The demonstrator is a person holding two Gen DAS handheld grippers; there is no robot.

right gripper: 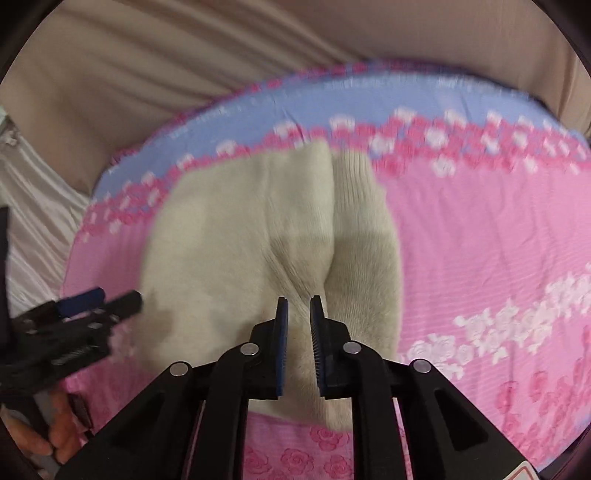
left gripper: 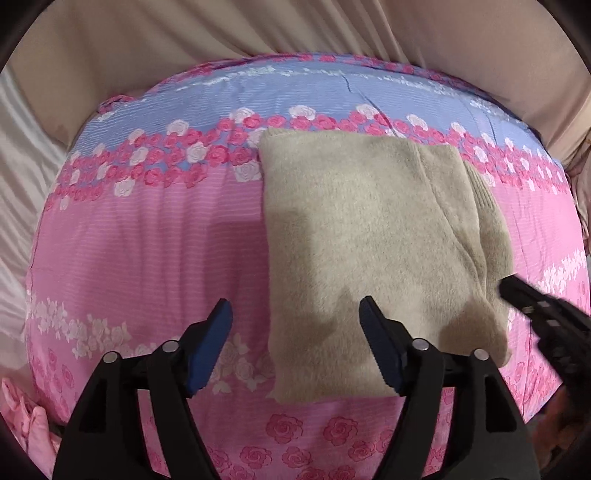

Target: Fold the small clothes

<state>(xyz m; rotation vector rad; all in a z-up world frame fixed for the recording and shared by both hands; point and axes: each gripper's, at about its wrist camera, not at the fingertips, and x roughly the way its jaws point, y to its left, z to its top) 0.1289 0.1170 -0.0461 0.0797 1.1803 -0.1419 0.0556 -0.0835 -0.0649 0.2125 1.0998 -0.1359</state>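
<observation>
A beige fuzzy garment (left gripper: 362,236) lies folded into a rectangle on a pink and blue floral bedspread (left gripper: 155,240); a ribbed cuff shows at its right edge. My left gripper (left gripper: 295,314) is open and empty, hovering over the garment's near left edge. My right gripper (right gripper: 298,306) hovers over the garment (right gripper: 258,229) near its front edge, jaws narrowly apart with nothing between them. It also shows at the right of the left wrist view (left gripper: 517,291). The left gripper shows at the left of the right wrist view (right gripper: 99,299).
Beige draped fabric (left gripper: 184,33) hangs behind the bed. White cloth (left gripper: 22,177) lies at the left. A pink garment (left gripper: 26,417) sits at the bed's near left corner. A hand (right gripper: 55,439) holds the left gripper.
</observation>
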